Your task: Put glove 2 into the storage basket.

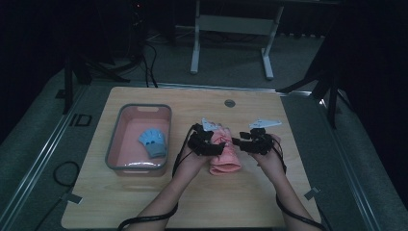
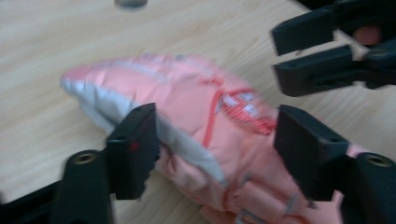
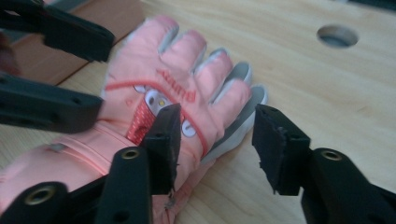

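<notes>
The left gripper (image 1: 219,147) has its fingers (image 2: 133,144) part open around the pink glove (image 1: 224,153). One finger touches the glove's grey edge, but I cannot tell if they squeeze it. The right gripper (image 1: 239,144) has its fingers (image 3: 163,140) part open too, one resting on the glove and one on bare wood. The glove lies flat in the middle of the tabletop (image 1: 144,197). To the left sits a pink tub (image 1: 111,149) with a blue glove (image 1: 153,142) inside.

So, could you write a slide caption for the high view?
Two hand-held grippers meet over a pink glove; a blue glove lies in the tub.
</notes>
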